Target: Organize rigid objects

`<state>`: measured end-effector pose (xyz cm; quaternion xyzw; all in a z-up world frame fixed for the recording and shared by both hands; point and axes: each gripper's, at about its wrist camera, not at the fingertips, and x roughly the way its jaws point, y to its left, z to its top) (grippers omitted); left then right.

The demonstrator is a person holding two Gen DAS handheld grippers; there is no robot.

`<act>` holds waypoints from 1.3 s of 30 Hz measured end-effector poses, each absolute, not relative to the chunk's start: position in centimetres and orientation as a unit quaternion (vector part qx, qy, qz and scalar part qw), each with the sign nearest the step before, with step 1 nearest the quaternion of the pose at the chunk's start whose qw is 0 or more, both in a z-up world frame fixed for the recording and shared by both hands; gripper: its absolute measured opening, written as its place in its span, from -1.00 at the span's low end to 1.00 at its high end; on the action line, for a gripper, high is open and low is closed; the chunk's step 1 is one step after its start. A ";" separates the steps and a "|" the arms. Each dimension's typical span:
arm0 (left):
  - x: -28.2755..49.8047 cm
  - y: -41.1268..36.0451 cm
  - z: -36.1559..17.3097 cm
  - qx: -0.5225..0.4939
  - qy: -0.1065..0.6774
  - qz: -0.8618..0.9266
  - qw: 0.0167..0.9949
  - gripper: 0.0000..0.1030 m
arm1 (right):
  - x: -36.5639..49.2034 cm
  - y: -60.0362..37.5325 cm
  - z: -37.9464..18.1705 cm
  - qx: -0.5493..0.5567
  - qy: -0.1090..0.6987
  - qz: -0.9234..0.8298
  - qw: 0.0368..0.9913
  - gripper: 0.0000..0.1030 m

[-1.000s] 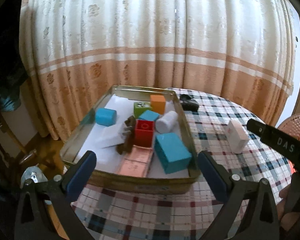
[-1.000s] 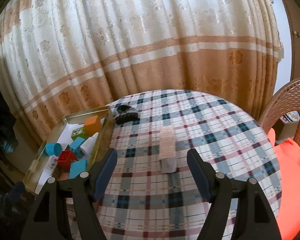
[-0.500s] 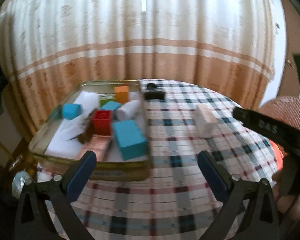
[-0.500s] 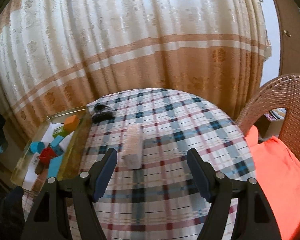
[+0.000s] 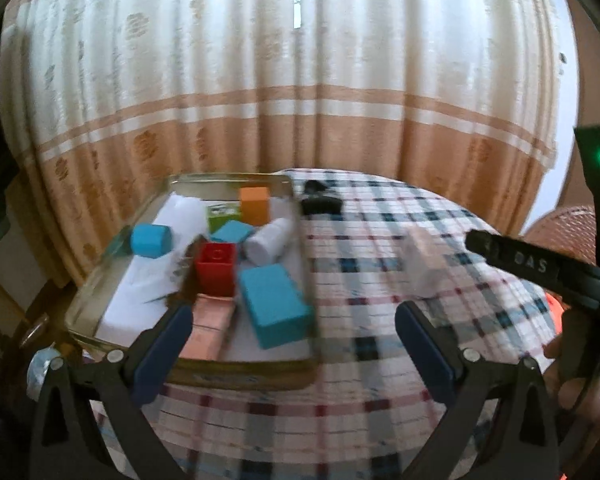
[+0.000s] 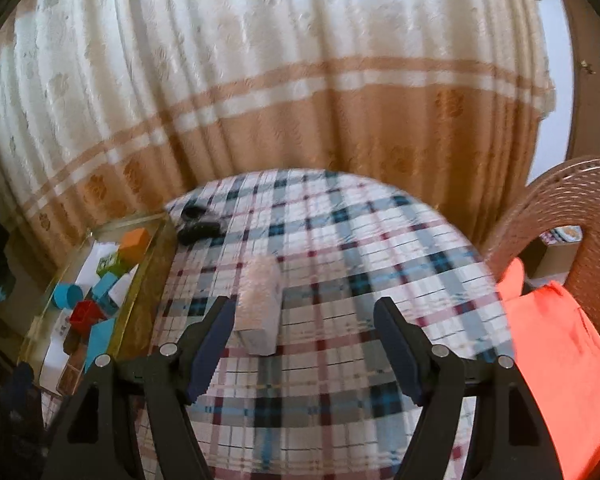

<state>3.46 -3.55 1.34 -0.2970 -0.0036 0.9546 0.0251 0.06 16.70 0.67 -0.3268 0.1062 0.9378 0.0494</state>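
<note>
A metal tray (image 5: 100,280) at the table's left holds several blocks: a large teal box (image 5: 274,304), a red cube (image 5: 216,268), an orange block (image 5: 254,205), a blue cylinder (image 5: 151,240) and a white cylinder (image 5: 269,239). The tray also shows in the right wrist view (image 6: 138,282). A pale pink box (image 6: 259,304) lies on the plaid cloth, also blurred in the left wrist view (image 5: 424,264). My left gripper (image 5: 288,340) is open and empty before the tray's near right corner. My right gripper (image 6: 304,340) is open and empty, the pink box just beyond its left finger.
A small black object (image 5: 320,202) lies on the cloth beside the tray's far corner. A curtain hangs behind the round table. A wicker chair (image 6: 572,216) with orange cloth (image 6: 556,360) stands at the right. The right gripper's body (image 5: 540,268) crosses the left view.
The left gripper swung right, so the tray shifted left in its view. The right gripper swung right, then back, and closed in on the pink box. Both stayed open.
</note>
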 end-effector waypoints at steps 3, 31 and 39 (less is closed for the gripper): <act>2.6 -4.7 1.4 -0.299 -0.008 0.954 0.010 0.99 | -1.1 16.3 0.1 -0.342 0.108 0.933 0.038 0.44; -1.2 -4.4 1.3 -0.316 0.001 0.949 0.016 0.99 | -9.0 14.3 -4.5 -0.462 0.034 0.886 0.027 -0.34; -6.1 -1.1 3.4 -0.318 0.006 0.946 0.058 0.99 | -8.1 18.1 -1.4 -0.397 0.089 0.913 0.011 -0.46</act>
